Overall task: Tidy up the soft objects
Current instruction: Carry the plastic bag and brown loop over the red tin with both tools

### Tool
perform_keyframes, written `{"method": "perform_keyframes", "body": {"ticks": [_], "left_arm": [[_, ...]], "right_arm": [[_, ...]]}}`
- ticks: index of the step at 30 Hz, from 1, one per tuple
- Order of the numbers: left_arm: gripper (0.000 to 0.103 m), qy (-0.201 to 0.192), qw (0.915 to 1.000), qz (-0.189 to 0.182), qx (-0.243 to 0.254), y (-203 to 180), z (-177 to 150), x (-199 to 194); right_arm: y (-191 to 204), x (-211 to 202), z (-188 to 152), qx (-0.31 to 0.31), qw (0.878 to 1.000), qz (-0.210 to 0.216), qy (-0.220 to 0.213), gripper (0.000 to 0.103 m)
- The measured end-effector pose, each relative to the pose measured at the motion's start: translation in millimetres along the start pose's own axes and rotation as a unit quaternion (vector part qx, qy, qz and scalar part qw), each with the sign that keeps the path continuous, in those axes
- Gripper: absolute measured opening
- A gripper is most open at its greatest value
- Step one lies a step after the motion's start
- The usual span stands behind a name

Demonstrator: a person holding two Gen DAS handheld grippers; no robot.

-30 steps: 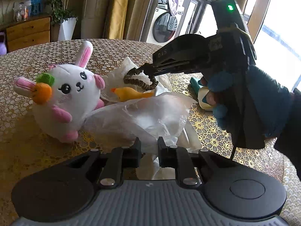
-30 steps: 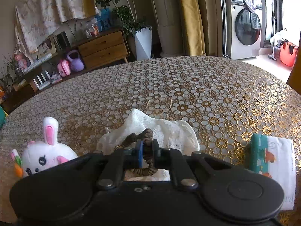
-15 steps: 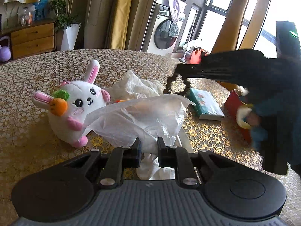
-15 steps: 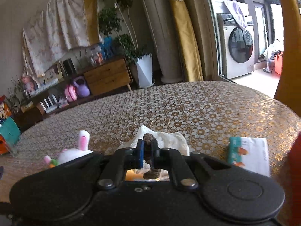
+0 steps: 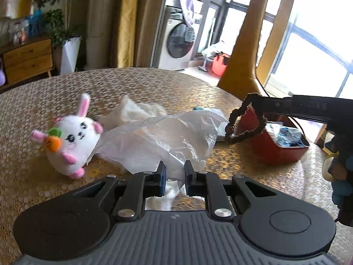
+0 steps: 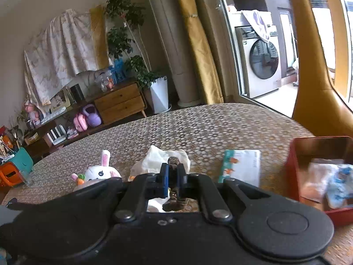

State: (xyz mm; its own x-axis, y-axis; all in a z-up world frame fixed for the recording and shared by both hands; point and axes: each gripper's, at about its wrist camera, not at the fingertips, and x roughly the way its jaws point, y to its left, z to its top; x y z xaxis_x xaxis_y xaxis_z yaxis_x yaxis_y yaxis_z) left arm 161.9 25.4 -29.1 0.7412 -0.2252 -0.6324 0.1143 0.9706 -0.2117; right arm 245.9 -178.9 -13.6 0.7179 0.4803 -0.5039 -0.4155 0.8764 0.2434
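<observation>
My left gripper (image 5: 174, 172) is shut on a crumpled clear plastic bag (image 5: 167, 137), lifted off the round table (image 5: 154, 86). My right gripper (image 6: 173, 174) is shut on a brown bead bracelet (image 6: 174, 161); in the left wrist view the bracelet (image 5: 240, 121) hangs as a loop from the right gripper (image 5: 253, 102), in the air in front of the red box (image 5: 278, 152). A white bunny plush (image 5: 72, 137) holding a carrot lies at the left. A white cloth (image 5: 134, 110) sits behind the bag.
The red box (image 6: 317, 165) at the right holds white and blue soft items. A tissue pack (image 6: 240, 165) lies flat between the cloth and the box. A yellow chair back (image 5: 247, 50) stands past the table's far edge. A person's blue sleeve (image 5: 342, 190) is at the right.
My right gripper has carried the bracelet to the right and upward, away from the cloth toward the red box. My left gripper has risen with the bag; the yellow toy is hidden now.
</observation>
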Motion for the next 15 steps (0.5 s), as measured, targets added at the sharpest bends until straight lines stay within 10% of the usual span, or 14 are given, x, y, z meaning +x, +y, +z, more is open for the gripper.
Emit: {"method": "perform_keyframes", "body": {"ticks": [15], "left_arm": [[0.016, -0.001, 0.9974, -0.047, 0.055, -93.1, 27.7, -3.2]], "right_arm": [[-55.5, -93.0, -8.2, 0.025, 0.997, -0.047, -0.056, 0.006]]}}
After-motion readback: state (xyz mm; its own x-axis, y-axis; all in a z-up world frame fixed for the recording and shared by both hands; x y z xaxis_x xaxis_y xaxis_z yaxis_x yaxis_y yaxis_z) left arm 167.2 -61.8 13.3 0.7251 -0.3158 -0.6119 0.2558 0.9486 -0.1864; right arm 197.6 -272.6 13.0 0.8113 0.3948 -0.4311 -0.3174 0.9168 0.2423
